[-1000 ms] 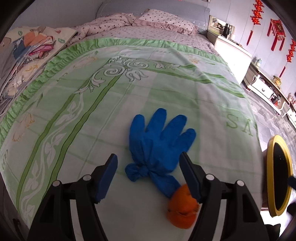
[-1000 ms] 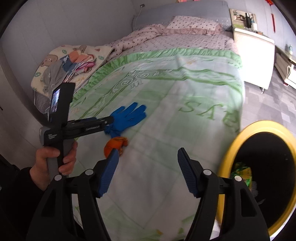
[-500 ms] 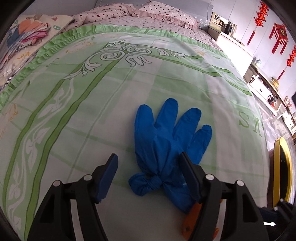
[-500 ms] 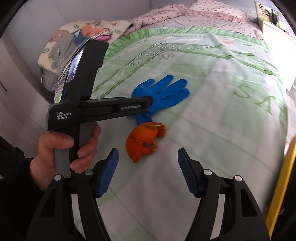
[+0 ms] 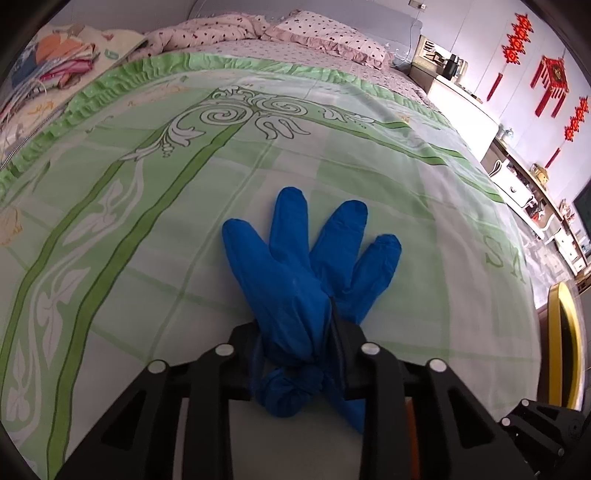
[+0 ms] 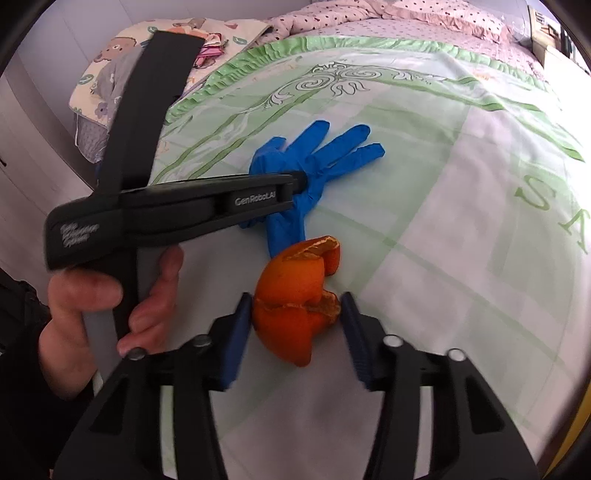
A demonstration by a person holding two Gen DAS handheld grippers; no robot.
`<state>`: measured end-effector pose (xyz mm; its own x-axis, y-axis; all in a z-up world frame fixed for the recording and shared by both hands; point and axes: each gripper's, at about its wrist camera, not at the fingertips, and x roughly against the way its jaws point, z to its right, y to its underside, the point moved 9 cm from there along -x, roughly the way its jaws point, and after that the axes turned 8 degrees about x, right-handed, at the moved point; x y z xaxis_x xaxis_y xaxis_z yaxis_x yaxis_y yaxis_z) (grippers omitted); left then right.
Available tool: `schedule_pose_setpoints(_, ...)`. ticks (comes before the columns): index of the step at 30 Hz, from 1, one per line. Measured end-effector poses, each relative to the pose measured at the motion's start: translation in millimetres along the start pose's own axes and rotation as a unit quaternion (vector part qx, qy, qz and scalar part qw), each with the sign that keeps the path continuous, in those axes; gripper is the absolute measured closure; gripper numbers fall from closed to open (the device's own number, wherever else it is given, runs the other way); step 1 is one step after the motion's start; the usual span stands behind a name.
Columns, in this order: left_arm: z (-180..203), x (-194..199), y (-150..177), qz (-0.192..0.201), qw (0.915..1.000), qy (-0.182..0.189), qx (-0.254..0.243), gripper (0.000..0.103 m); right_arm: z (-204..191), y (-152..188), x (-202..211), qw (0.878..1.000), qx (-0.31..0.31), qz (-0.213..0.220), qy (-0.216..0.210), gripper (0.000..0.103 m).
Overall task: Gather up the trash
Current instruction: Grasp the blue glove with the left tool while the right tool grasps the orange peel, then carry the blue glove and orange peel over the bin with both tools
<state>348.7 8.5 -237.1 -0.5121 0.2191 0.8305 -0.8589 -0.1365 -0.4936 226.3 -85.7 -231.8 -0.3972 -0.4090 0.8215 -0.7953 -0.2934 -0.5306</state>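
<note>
A blue rubber glove (image 5: pixel 306 280) lies on the green bedspread (image 5: pixel 147 206), knotted at the wrist. My left gripper (image 5: pixel 295 347) is shut on the glove just above its knot; the glove's fingers fan out ahead. In the right wrist view the glove (image 6: pixel 317 162) shows held by the left gripper (image 6: pixel 299 181). An orange peel (image 6: pixel 299 295) lies on the bedspread (image 6: pixel 443 221) just below the glove. My right gripper (image 6: pixel 297 325) has its blue pads close on either side of the peel, the left pad touching it.
A yellow-rimmed black bin (image 5: pixel 563 343) stands by the bed's right edge. Pink pillows and a quilt (image 5: pixel 295 33) lie at the head of the bed. Folded clothes (image 5: pixel 55 62) are on the far left. A white nightstand (image 5: pixel 461 110) stands at the right.
My left gripper moved forward and shut on the glove above its knot. My right gripper moved to the orange peel and narrowed around it.
</note>
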Motion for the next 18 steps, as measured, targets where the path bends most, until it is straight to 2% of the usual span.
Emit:
schedule_pose_setpoints(7,-4,2,-4,0.001,0.9998,0.015,0.013,0.088,5,-3,-2,1.000,-0.008,0.003,-0.015,0.068)
schedule_pose_setpoints(11,-4,4,-3,0.004,0.9999,0.010,0.014,0.090,7,0,3,0.999,-0.024,0.001,-0.021,0.069)
schedule_pose_setpoints(18,-8,19,-4,0.013,0.9996,0.001,0.026,0.093,11,4,29,0.999,-0.031,0.010,-0.009,0.069)
